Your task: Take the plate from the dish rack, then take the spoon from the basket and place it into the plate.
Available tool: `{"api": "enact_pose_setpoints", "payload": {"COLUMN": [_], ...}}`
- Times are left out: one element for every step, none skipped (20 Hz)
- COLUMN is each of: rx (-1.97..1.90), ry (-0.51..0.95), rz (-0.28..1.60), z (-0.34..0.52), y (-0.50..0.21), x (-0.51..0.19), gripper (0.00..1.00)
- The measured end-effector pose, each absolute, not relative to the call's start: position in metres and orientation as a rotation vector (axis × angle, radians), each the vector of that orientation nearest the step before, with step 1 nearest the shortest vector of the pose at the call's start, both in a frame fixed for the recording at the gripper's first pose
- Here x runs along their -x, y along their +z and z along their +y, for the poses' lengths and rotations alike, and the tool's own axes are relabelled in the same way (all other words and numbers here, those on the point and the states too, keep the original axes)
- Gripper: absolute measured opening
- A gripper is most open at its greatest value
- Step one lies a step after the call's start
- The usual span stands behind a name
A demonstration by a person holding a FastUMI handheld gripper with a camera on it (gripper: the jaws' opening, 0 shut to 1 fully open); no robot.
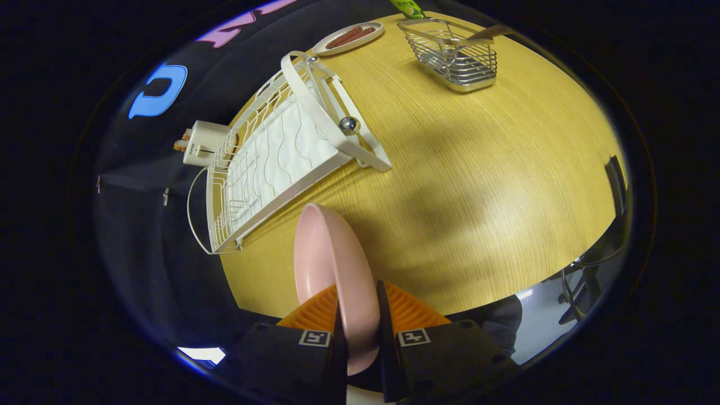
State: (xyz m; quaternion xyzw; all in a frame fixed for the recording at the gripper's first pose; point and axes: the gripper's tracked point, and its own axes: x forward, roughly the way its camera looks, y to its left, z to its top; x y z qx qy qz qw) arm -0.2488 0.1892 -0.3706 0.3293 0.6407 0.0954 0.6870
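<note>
Between closed jaws, smooth round plate (pink), over woodgrain table

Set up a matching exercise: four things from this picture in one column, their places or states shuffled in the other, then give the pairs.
1. round pink plate
2. white wire dish rack
3. metal wire basket
4. small oval dish

A. at the wooden table's far edge, holding brown sticks
B. held on edge between the tongs
C. emptied, lying to one side ahead of the tongs
D. far across the table, a spoon handle poking out

Pairs: 1-B, 2-C, 3-D, 4-A
</note>
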Motion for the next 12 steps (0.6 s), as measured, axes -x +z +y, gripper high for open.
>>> {"api": "enact_pose_setpoints", "payload": {"rx": [-0.702,-0.661,-0.634,-0.617,-0.606,-0.598,-0.608,-0.628,-0.634,-0.630,-0.619,-0.607], "ry": [0.192,0.181,0.178,0.169,0.156,0.145,0.142,0.142,0.142,0.147,0.155,0.164], "rz": [1.436,1.435,1.429,1.420,1.406,1.389,1.372,1.357,1.348,1.338,1.328,1.316], "z": [0.182,0.177,0.173,0.169,0.164,0.161,0.160,0.162,0.163,0.163,0.162,0.162], "y": [-0.378,-0.383,-0.385,-0.387,-0.387,-0.388,-0.386,-0.383,-0.381,-0.380,-0.378,-0.376], "x": [0.248,0.247,0.246,0.245,0.240,0.237,0.233,0.229,0.225,0.222,0.219,0.218], "gripper": [0.30,0.34,0.40,0.42,0.42,0.41,0.40,0.40,0.40,0.40,0.49,0.53]}}
